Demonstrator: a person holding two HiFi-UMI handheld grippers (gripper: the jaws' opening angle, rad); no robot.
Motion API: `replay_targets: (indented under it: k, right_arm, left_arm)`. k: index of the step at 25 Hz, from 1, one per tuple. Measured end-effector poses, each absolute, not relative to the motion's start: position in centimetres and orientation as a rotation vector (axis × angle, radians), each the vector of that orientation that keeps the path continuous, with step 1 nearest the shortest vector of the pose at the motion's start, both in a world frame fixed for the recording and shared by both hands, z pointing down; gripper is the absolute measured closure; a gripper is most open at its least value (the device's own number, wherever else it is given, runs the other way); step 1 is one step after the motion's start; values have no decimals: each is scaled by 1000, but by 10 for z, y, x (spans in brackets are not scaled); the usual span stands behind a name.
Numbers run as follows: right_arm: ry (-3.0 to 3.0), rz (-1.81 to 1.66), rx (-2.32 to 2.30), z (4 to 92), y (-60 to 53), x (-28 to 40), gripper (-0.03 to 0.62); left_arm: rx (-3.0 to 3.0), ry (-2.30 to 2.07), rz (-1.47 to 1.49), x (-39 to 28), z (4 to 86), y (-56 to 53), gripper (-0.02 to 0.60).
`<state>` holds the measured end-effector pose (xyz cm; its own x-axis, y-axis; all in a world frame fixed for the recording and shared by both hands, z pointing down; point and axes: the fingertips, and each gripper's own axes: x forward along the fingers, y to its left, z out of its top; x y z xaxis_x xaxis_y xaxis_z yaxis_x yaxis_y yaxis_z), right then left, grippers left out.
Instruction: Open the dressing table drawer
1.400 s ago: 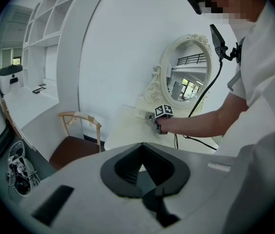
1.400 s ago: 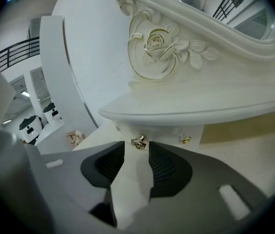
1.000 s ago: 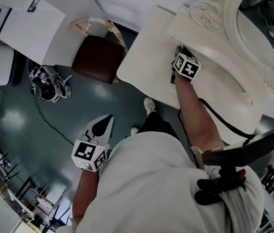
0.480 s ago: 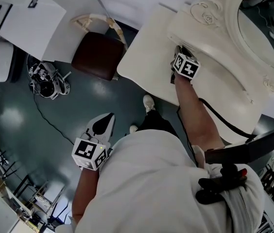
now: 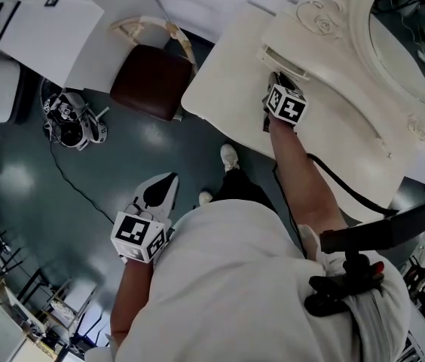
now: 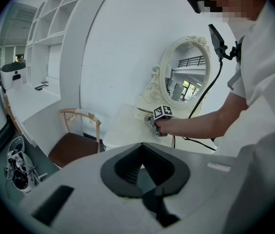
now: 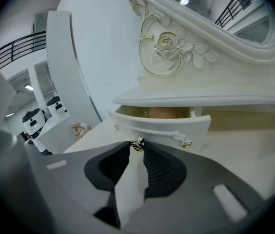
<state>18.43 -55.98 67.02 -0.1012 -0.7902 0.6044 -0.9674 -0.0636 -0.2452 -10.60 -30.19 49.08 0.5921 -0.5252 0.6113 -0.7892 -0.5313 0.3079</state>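
The cream dressing table (image 5: 220,89) carries a small drawer (image 7: 162,128) under its carved mirror shelf, pulled out a little so a dark gap shows above its front (image 5: 284,60). My right gripper (image 7: 137,145) is shut on the drawer's small metal knob (image 7: 137,143); a second knob (image 7: 186,143) sits to its right. In the head view the right gripper (image 5: 276,76) rests at the drawer front. My left gripper (image 5: 169,181) hangs over the floor well away from the table, jaws together and holding nothing; the left gripper view shows its tips (image 6: 140,145) meeting.
A brown-seated wooden chair (image 5: 148,85) stands left of the table. An oval mirror (image 5: 401,29) rises behind the drawer. A device with a cable (image 5: 65,123) lies on the dark floor, and a white counter (image 5: 39,29) runs along the far left.
The right gripper has drawn back slightly toward the person with the knob, and the drawer has slid out, showing a dark gap. The left gripper has stayed put.
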Motion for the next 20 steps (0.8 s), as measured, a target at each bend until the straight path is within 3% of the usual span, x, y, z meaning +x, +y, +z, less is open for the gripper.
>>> replay_targets:
  k: [20]
  right_arm:
    - [-1938, 907, 1866, 670, -536, 164, 507]
  left_arm:
    - [2254, -1039, 598, -121, 492, -282, 580]
